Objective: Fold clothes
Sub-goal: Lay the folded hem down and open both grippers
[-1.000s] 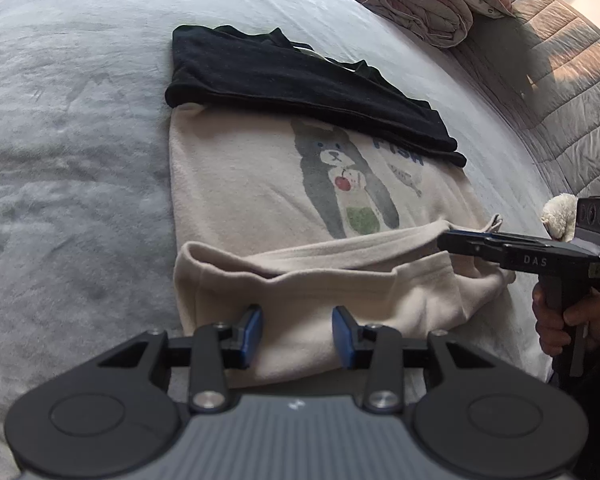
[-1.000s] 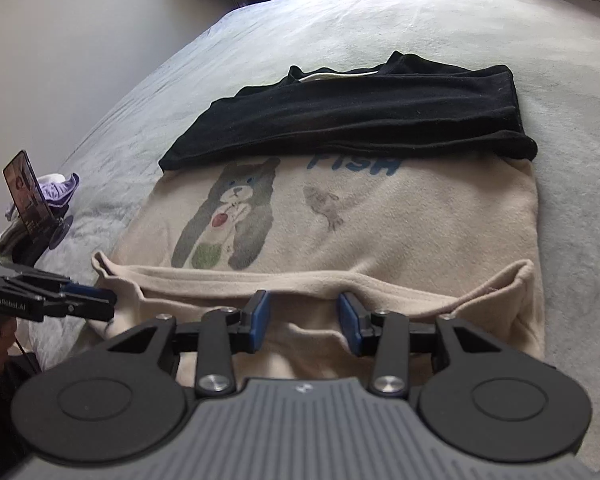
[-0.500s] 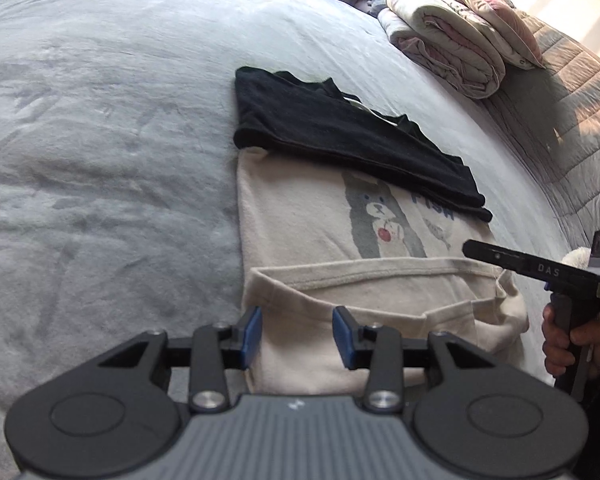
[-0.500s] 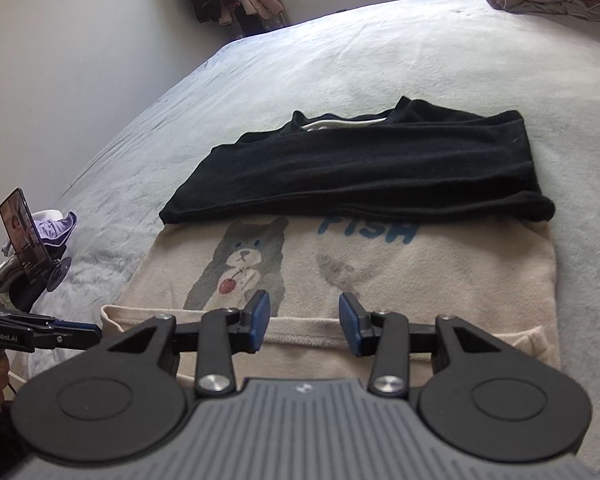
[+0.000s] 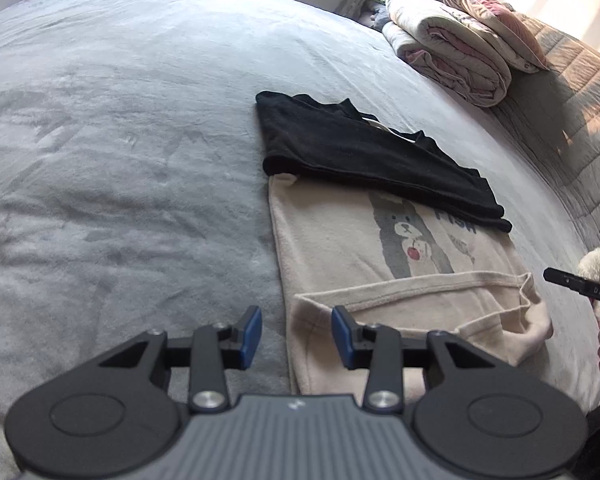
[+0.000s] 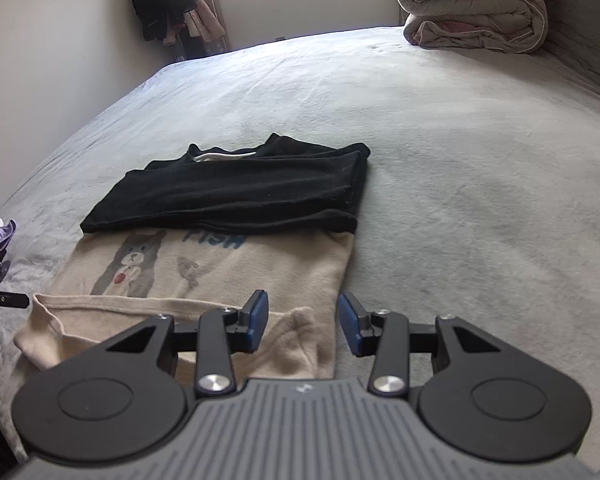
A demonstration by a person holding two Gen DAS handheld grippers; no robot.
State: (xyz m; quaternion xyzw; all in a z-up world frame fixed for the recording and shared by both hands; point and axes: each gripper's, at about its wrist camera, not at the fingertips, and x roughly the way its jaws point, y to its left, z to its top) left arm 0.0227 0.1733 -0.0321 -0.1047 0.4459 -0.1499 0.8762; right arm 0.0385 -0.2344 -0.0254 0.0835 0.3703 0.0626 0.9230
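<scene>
Two garments lie on the bed [image 5: 120, 128], whose grey cover is soft and plushy. The cream shirt [image 5: 332, 240], fleecy, with a printed bear and blue letters, lies flat, its near hem turned up in a loose band. The black top [image 5: 364, 152], folded into a long rectangle, lies across the shirt's far end. Left claw [image 5: 296, 334] and right claw [image 6: 302, 322] both stand apart, empty, above the shirt's near corners. One rolled quilt [image 6: 476, 8] sits far off.
</scene>
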